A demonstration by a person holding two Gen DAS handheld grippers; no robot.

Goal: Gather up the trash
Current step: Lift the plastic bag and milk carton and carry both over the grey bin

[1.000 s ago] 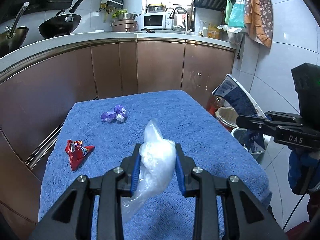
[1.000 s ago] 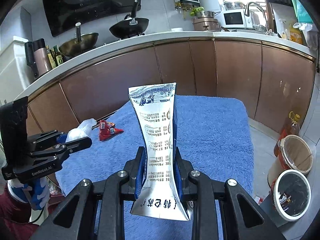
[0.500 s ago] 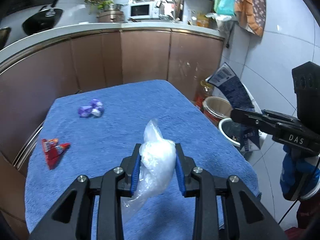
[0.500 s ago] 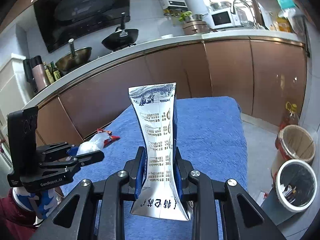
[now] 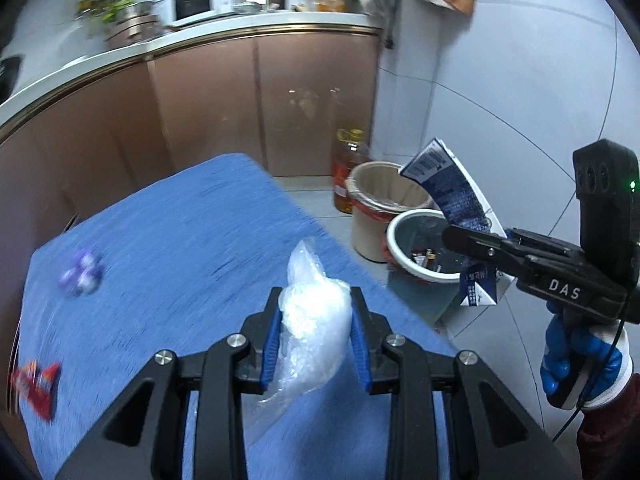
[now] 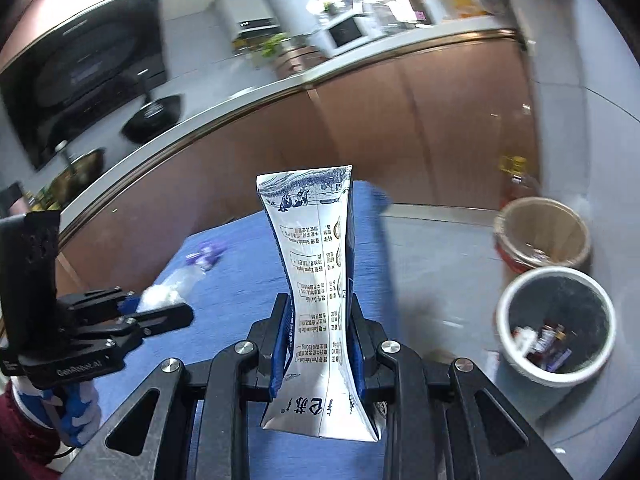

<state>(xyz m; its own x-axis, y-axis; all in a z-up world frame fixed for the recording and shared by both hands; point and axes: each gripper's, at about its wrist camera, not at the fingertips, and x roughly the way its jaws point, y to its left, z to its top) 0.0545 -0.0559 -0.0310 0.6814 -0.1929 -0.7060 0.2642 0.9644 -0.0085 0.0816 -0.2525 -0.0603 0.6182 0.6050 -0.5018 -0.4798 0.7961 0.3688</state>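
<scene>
My left gripper (image 5: 316,312) is shut on a crumpled clear plastic bag (image 5: 312,320), held above the blue-covered table (image 5: 180,240). My right gripper (image 6: 318,320) is shut on a flattened blue and white milk carton (image 6: 320,280); in the left wrist view the carton (image 5: 452,188) hangs over the white-rimmed bin (image 5: 420,248) on the floor right of the table. A purple wrapper (image 5: 80,276) and a red wrapper (image 5: 34,384) lie on the table. The left gripper also shows in the right wrist view (image 6: 160,312).
A beige bin (image 5: 372,208) stands behind the white-rimmed bin (image 6: 556,320), with an oil bottle (image 5: 348,160) beside it. Brown cabinets (image 5: 240,100) and the counter run behind the table. The tiled wall (image 5: 520,100) is at the right.
Both grippers have swung right toward the bins with their loads. The carton has moved from beside the table to over the white-rimmed bin. Both views are motion-blurred.
</scene>
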